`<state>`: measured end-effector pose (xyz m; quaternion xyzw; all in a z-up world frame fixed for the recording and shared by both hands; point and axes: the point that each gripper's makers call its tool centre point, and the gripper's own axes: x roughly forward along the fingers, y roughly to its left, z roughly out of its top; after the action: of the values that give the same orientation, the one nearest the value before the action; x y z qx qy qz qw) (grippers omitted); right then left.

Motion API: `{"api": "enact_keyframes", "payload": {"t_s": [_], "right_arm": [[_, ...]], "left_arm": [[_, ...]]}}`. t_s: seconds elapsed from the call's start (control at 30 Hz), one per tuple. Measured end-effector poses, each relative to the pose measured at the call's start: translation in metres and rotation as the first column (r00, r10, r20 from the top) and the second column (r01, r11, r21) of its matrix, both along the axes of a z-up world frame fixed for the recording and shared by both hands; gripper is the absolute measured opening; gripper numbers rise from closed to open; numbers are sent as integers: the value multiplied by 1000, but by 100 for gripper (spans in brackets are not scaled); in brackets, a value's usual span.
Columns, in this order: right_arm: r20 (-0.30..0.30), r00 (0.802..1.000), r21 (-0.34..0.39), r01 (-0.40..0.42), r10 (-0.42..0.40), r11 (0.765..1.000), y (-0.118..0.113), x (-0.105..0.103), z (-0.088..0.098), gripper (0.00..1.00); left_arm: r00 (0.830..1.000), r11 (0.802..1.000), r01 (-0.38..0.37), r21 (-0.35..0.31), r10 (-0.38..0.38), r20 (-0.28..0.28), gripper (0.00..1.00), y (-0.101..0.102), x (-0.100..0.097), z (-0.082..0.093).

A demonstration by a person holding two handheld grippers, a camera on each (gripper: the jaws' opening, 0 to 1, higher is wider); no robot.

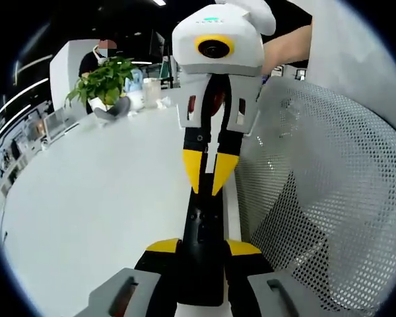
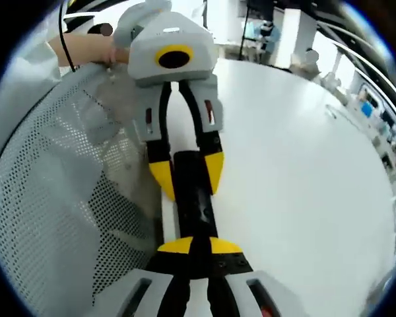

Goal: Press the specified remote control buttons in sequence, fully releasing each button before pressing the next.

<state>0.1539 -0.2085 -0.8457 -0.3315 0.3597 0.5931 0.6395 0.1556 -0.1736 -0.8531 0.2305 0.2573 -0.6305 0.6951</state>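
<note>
Plant [image 1: 104, 82] stood far left on the white table [image 1: 92, 198], with bottles [image 1: 145, 91] just beside it, well apart from the work. Centre of the left gripper view: the black remote [image 1: 201, 231] lay lengthwise between the two grippers, held off the table at its edge. The left gripper [image 1: 202, 251], its yellow tips either side of the near end of the remote, was clamped on that end. The right gripper [image 1: 209, 173] faced it from the far side, tips drawn together into a point right at the remote's top face; whether it touched a button could not be told. To the right sat a white mesh chair back [image 1: 330, 198]. In the right gripper view the same chair back [image 2: 59, 198] sat left, the remote [image 2: 195, 198] ran down the middle, the left gripper [image 2: 188, 172] gripped its far end, and the right gripper [image 2: 193, 247] sat closed over the near end. Judgement: the remote looked light, stiff, smooth plastic and likely to slip or tilt under a press. Best held by the long edges at one end, clear of the keys.
</note>
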Motion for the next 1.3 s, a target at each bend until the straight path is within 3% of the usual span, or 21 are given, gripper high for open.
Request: {"api": "enact_keyframes", "payload": {"t_s": [0.4, 0.6, 0.8, 0.93, 1.1, 1.3], "right_arm": [[9, 991, -41, -135, 136, 990, 5, -1, -1, 6], [16, 973, -144, -226, 231, 963, 5, -1, -1, 7], [5, 974, -207, -219, 225, 954, 6, -1, -3, 6], [17, 959, -278, -266, 282, 923, 5, -1, -4, 6], [2, 968, -278, -239, 249, 930, 4, 0, -4, 7], [47, 982, -189, -170, 182, 967, 3, 0, -3, 6]], "left_arm": [[1000, 1000, 0, 1, 0, 1, 25, 0, 0, 0], [1000, 1000, 0, 1, 0, 1, 25, 0, 0, 0], [1000, 1000, 0, 1, 0, 1, 25, 0, 0, 0], [1000, 1000, -2, -1, 2, 0, 25, 0, 0, 0], [1000, 1000, -2, -3, 2, -1, 25, 0, 0, 0], [1000, 1000, -2, -3, 2, 0, 25, 0, 0, 0]]}}
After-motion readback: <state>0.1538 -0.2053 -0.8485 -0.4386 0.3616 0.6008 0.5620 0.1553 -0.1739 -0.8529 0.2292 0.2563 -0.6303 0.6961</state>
